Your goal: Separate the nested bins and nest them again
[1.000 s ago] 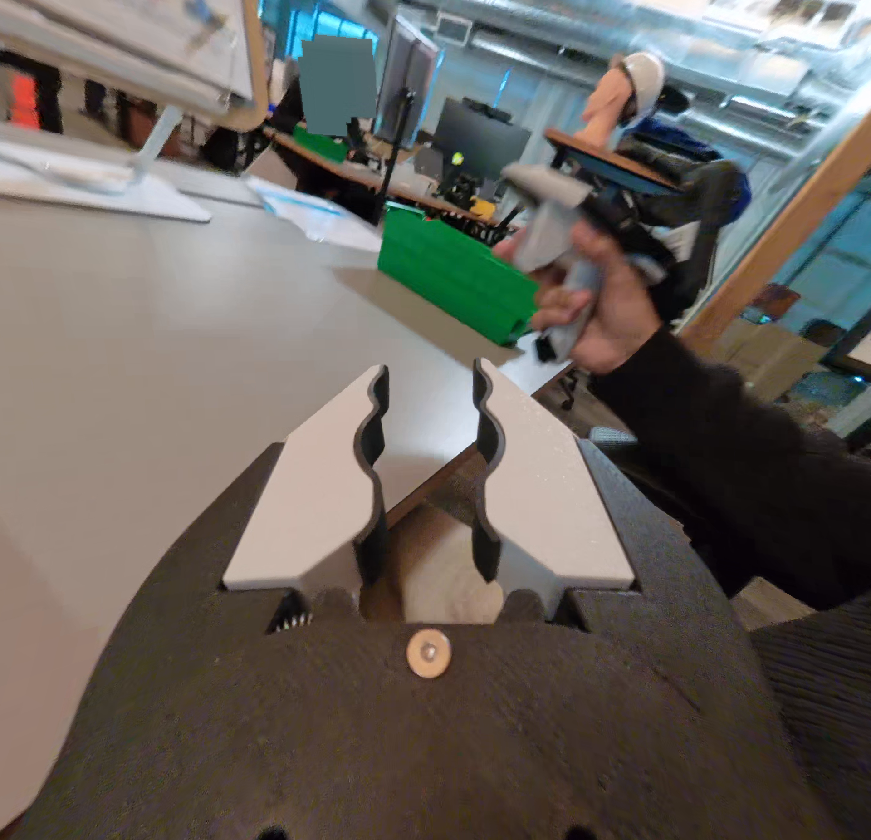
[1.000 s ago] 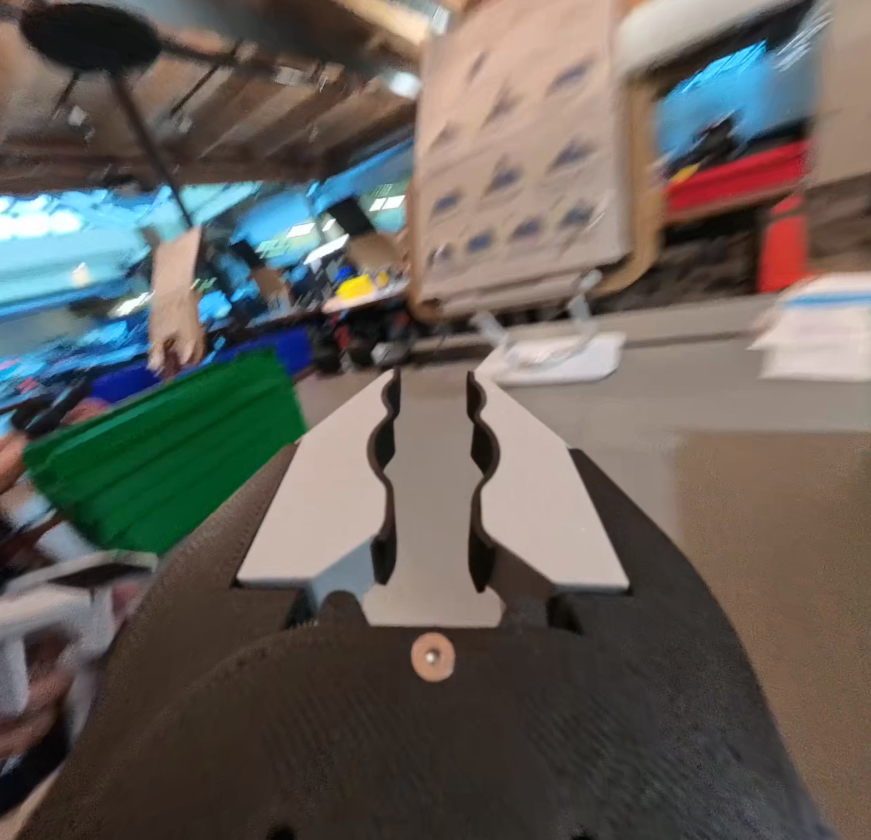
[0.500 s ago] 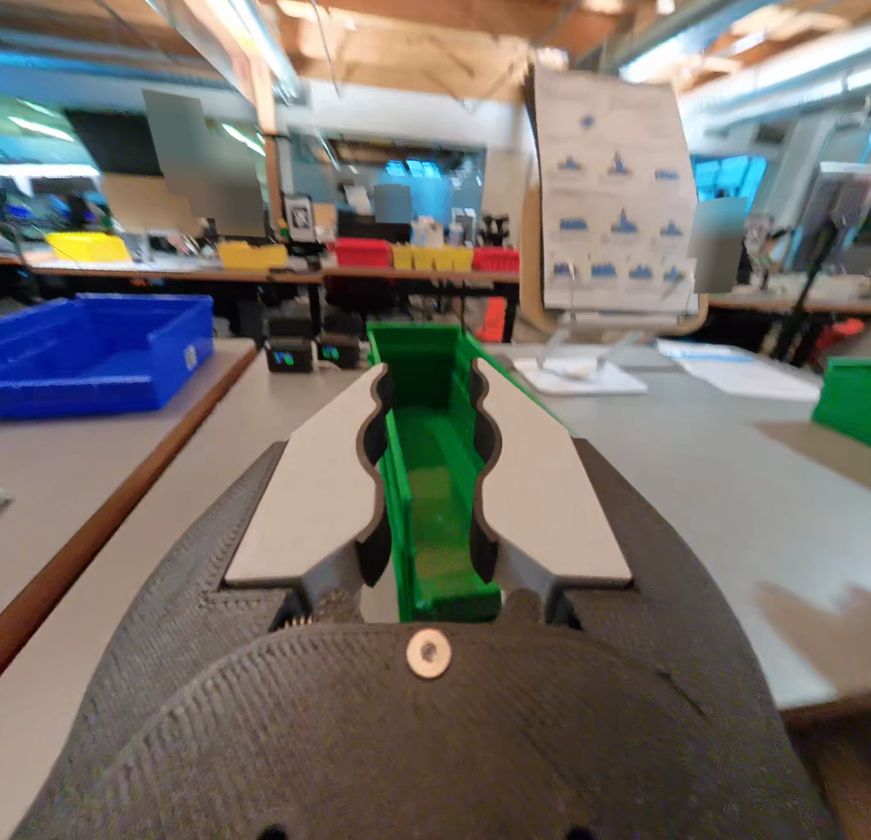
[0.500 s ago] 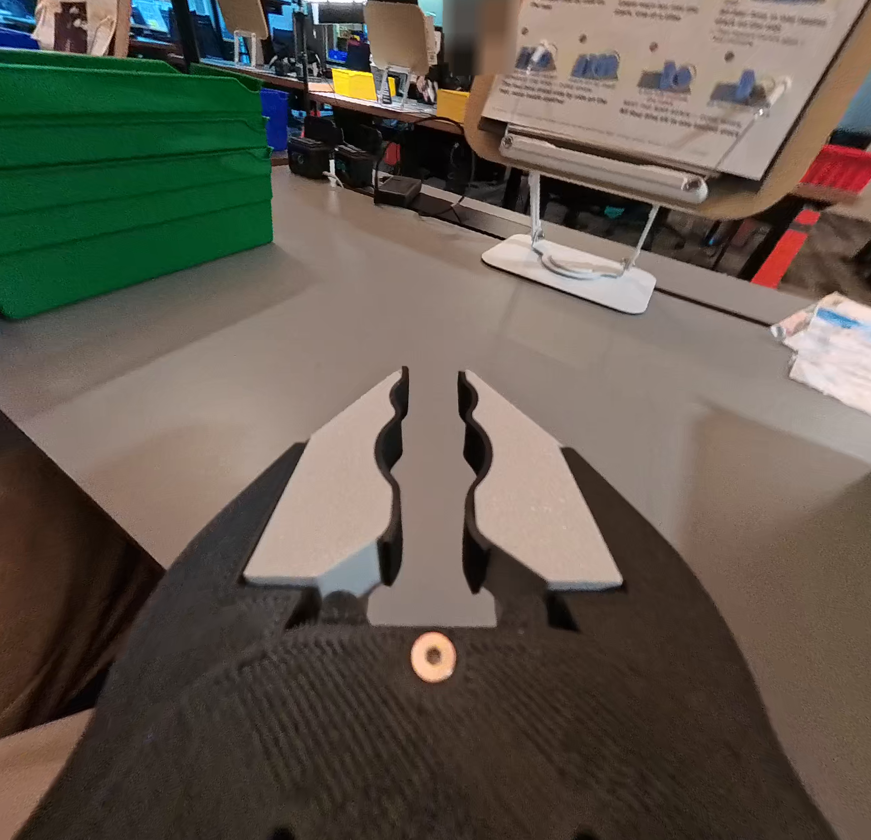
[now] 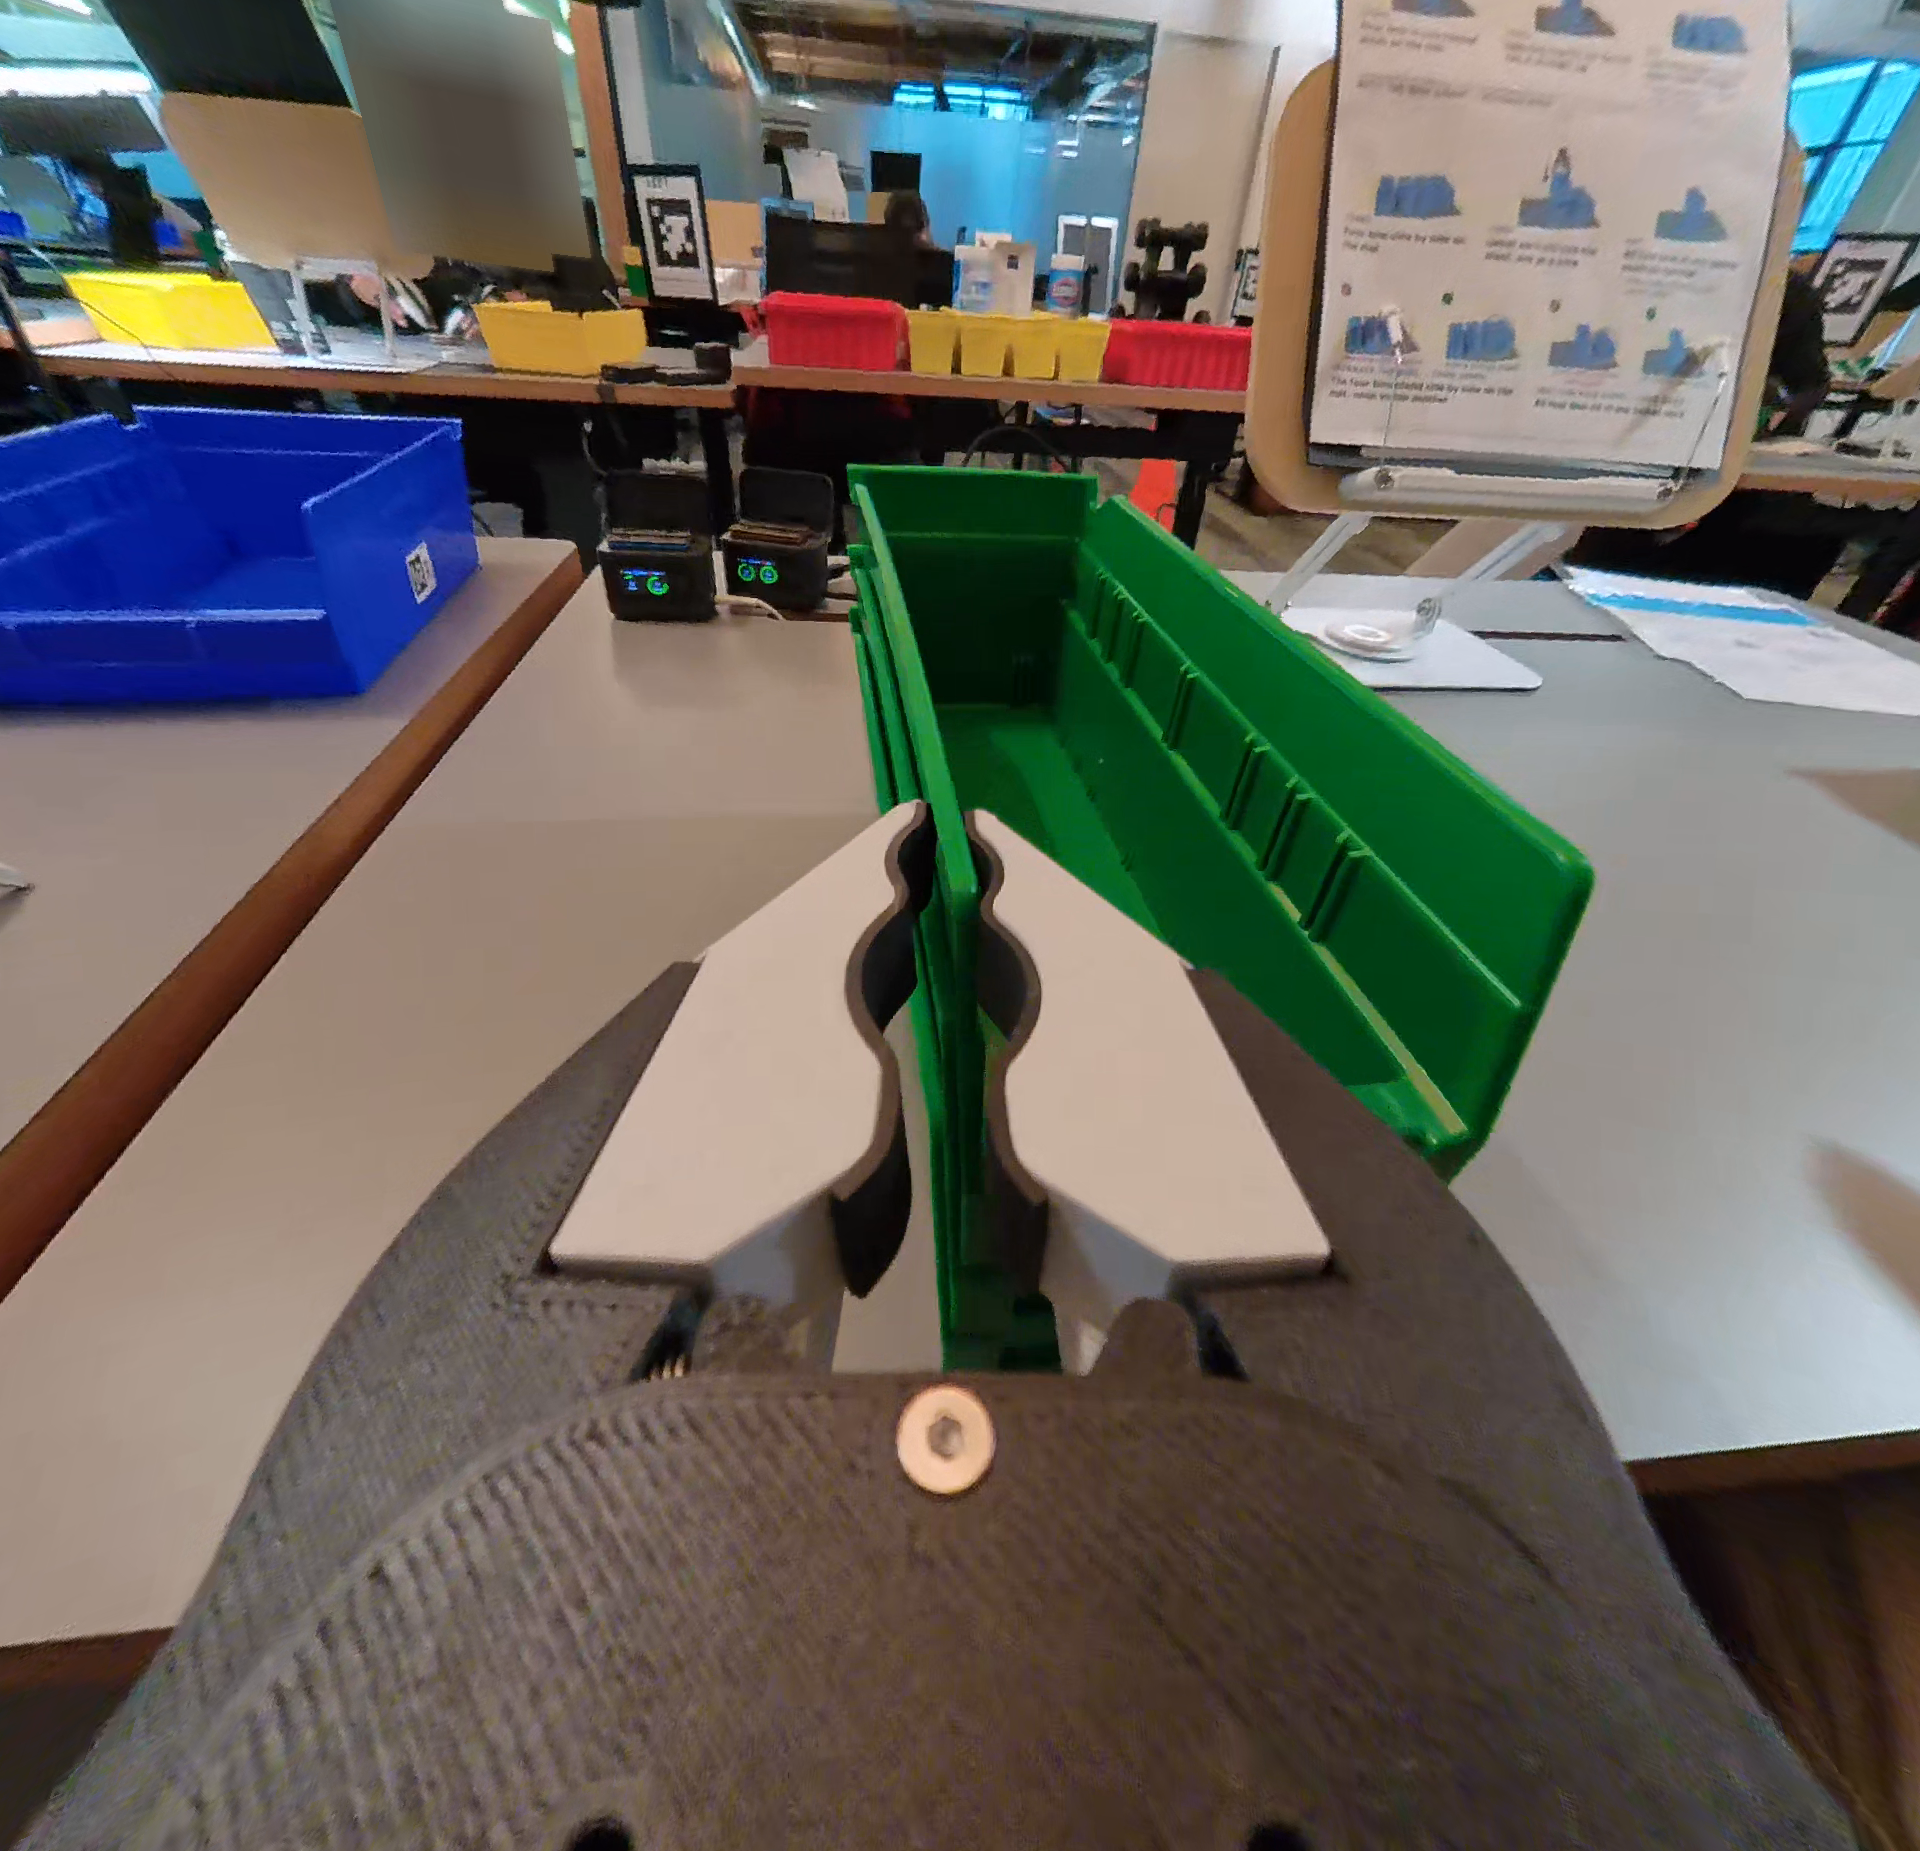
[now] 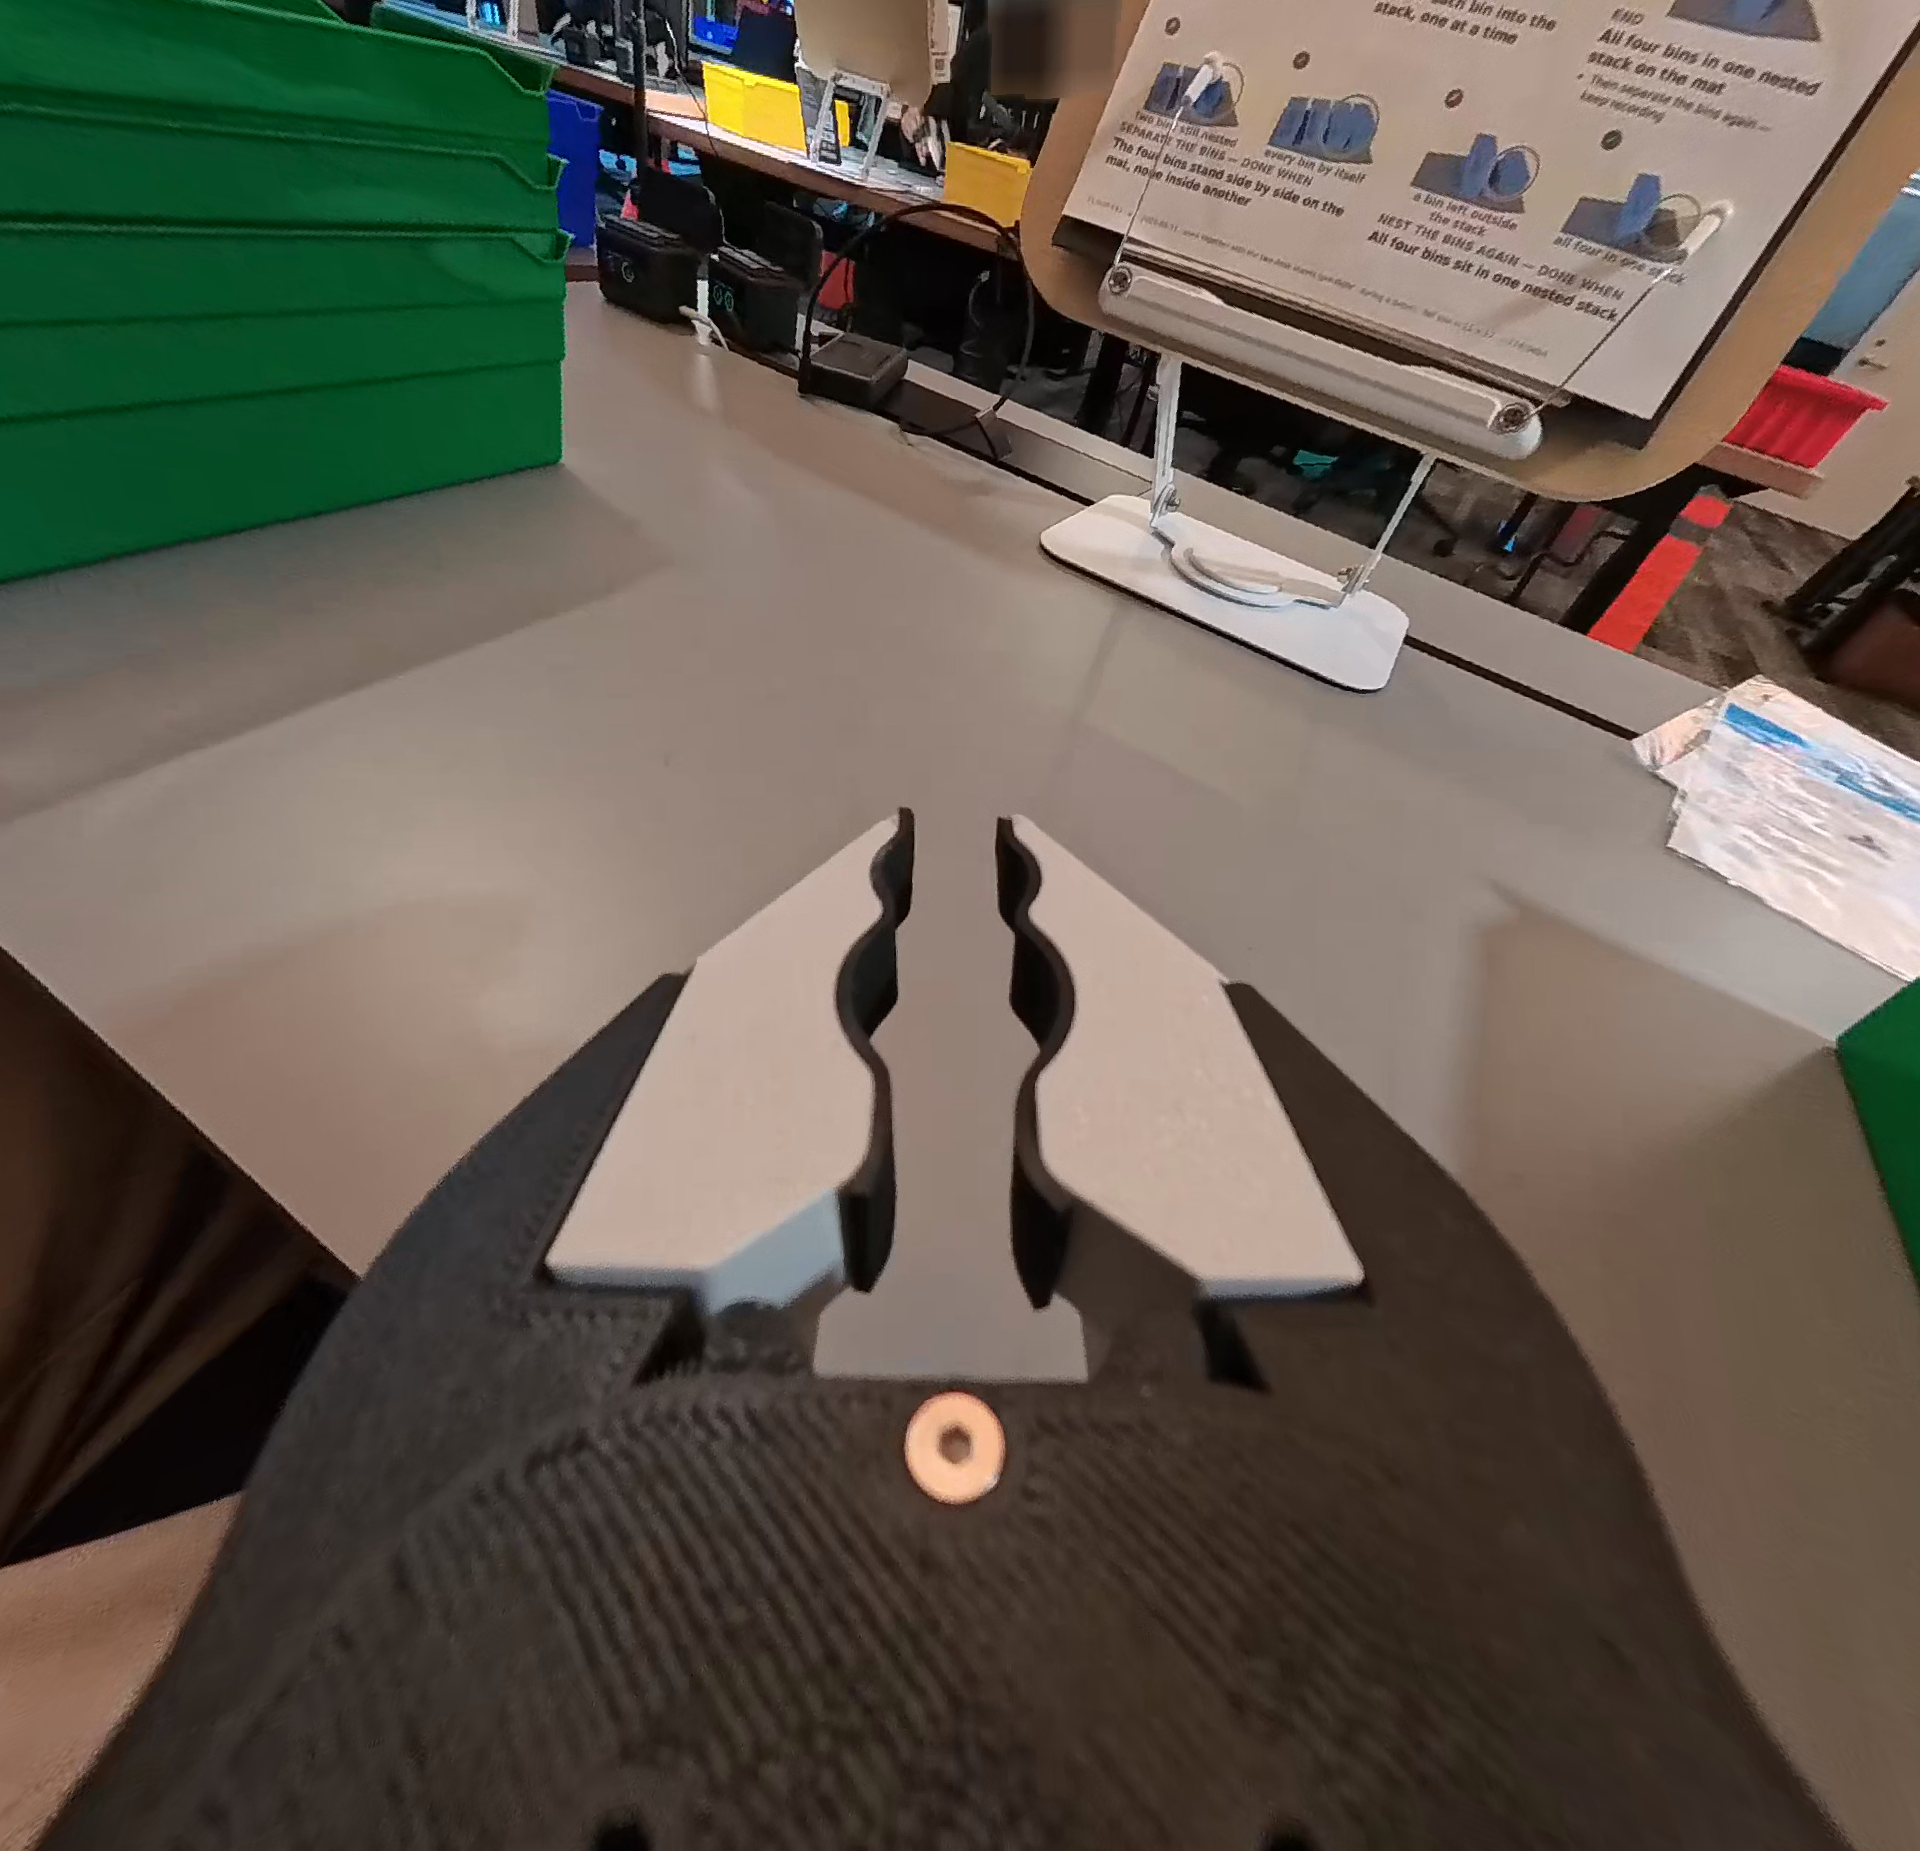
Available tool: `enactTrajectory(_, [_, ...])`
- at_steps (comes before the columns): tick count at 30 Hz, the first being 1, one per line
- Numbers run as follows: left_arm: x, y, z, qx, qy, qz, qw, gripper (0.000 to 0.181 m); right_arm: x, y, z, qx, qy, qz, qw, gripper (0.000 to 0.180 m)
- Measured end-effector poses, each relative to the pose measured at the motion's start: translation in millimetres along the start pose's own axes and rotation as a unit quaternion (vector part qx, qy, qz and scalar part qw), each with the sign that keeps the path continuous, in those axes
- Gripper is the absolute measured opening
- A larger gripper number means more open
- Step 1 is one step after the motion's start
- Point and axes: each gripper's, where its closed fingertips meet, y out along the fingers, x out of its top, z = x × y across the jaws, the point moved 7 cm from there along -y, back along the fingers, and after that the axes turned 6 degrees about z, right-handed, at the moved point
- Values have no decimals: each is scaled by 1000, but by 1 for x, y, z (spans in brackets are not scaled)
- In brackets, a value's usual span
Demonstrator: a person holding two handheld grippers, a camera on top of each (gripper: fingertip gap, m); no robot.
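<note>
My left tongs (image 5: pixel 948 845) are pinching the near left wall of the green bins (image 5: pixel 1226 793), the 2 fingers (image 5: pixel 769 1063) pressed in on either side of the thin layered rims. In the left wrist view I count several rims packed together along that wall, so the bins sit nested, lying lengthwise away from me on the grey surface (image 5: pixel 582 866). The inner bin's ribbed right wall leans outward.

My right tongs (image 6: pixel 954 825) are spread a little, with only bare surface (image 6: pixel 623 762) showing in the gap; they hold nothing. In the right wrist view the nested green stack (image 6: pixel 270 274) stands at the far left, well apart from these tongs, and I see about 4 stepped rims on its side. A green edge (image 6: pixel 1886 1105) pokes in at the right border; I cannot tell what it belongs to.

Behind the bins are 2 small black chargers (image 5: pixel 717 565) and an instruction sheet on a stand (image 5: pixel 1538 201). A blue bin (image 5: pixel 208 554) rests on the neighbouring surface to the left, and loose papers (image 6: pixel 1808 814) lie to the right.
</note>
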Motion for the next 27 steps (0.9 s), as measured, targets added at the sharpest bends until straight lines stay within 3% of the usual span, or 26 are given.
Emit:
enactTrajectory(2, [2, 0, 1, 34, 8, 3, 999, 0, 0, -1, -1, 1, 5, -1, 1000, 14])
enactTrajectory(13, [0, -6, 19, 30, -130, -47, 990, 0, -2, 1, 1, 3, 3, 7, 1000, 14])
enactTrajectory(27, [9, -13, 12, 32, -116, -86, 989, 0, -3, 3, 3, 6, 1, 12, 1000, 13])
